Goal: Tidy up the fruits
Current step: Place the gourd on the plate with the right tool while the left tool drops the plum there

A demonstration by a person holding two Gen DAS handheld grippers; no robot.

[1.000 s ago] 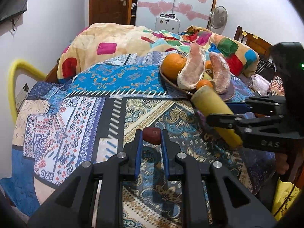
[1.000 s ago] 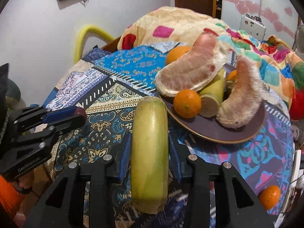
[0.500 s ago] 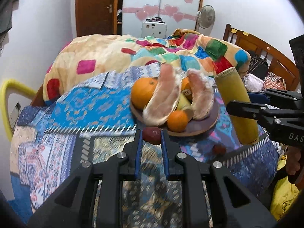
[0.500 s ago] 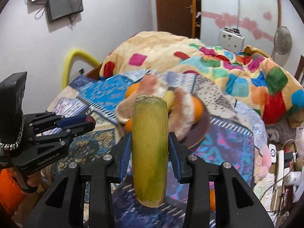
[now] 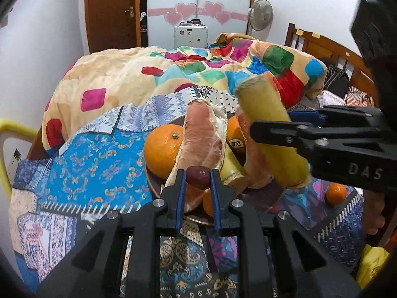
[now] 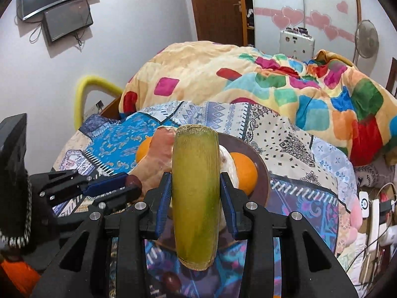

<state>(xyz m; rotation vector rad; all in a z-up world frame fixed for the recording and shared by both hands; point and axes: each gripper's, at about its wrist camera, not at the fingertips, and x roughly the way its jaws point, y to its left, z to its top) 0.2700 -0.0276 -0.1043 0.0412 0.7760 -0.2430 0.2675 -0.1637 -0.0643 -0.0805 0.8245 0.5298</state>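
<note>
My left gripper [image 5: 198, 176] is shut on a small dark red fruit [image 5: 198, 176] and holds it just over the near rim of the brown plate [image 5: 266, 198]. My right gripper [image 6: 195, 181] is shut on a yellow-green sugarcane piece [image 6: 195, 198] and holds it above the plate [image 6: 260, 164]. The plate carries a large orange [image 5: 162, 150], pomelo segments [image 5: 202, 134], another sugarcane piece [image 5: 229, 166] and smaller oranges [image 6: 244, 171]. The right gripper with its cane [image 5: 270, 134] shows in the left wrist view; the left gripper [image 6: 129, 185] shows in the right wrist view.
The plate sits on a patterned blue bedspread [image 5: 94, 159]. A loose small orange [image 5: 335, 193] lies right of the plate, and a dark red fruit [image 6: 171, 281] lies on the cloth below the cane. A colourful quilt [image 5: 173, 74] is heaped behind. A wooden headboard [image 5: 330, 52] stands at the right.
Both grippers moved forward and closer to the plate with their fruit. The left gripper's red fruit now hangs at the plate's near rim; the cane is over the plate.
</note>
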